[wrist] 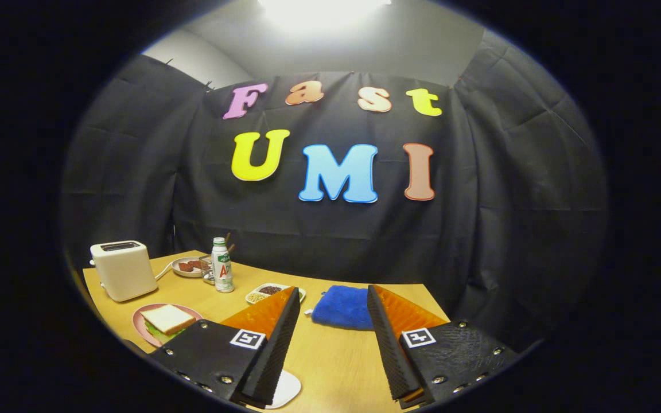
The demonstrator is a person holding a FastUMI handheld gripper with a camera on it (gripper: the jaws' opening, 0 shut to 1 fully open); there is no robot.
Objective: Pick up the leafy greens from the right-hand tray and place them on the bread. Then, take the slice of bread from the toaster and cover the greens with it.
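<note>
Gripper view: soft white bread slice (168,317) already lies over ruffled green leaves (161,331) on round pink plate (146,329), near boxy cream toaster (123,269); stack looks finished, so just keep clear of it. Gripper (332,324) fingers ribbed, spread, holding nothing, beside plate; fuzzy blue cloth (342,307) beyond.

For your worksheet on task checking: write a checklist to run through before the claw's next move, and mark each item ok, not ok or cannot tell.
1. Claw open and holding nothing: ok.
2. Greens lie under the top bread slice on the pink plate: ok.
3. Top slice sits square on the sandwich: cannot tell.
4. Toaster slot free of bread: cannot tell.
5. Bottle stands upright beside the toaster: ok.
6. Blue cloth lies beyond the fingers, untouched: ok.
</note>
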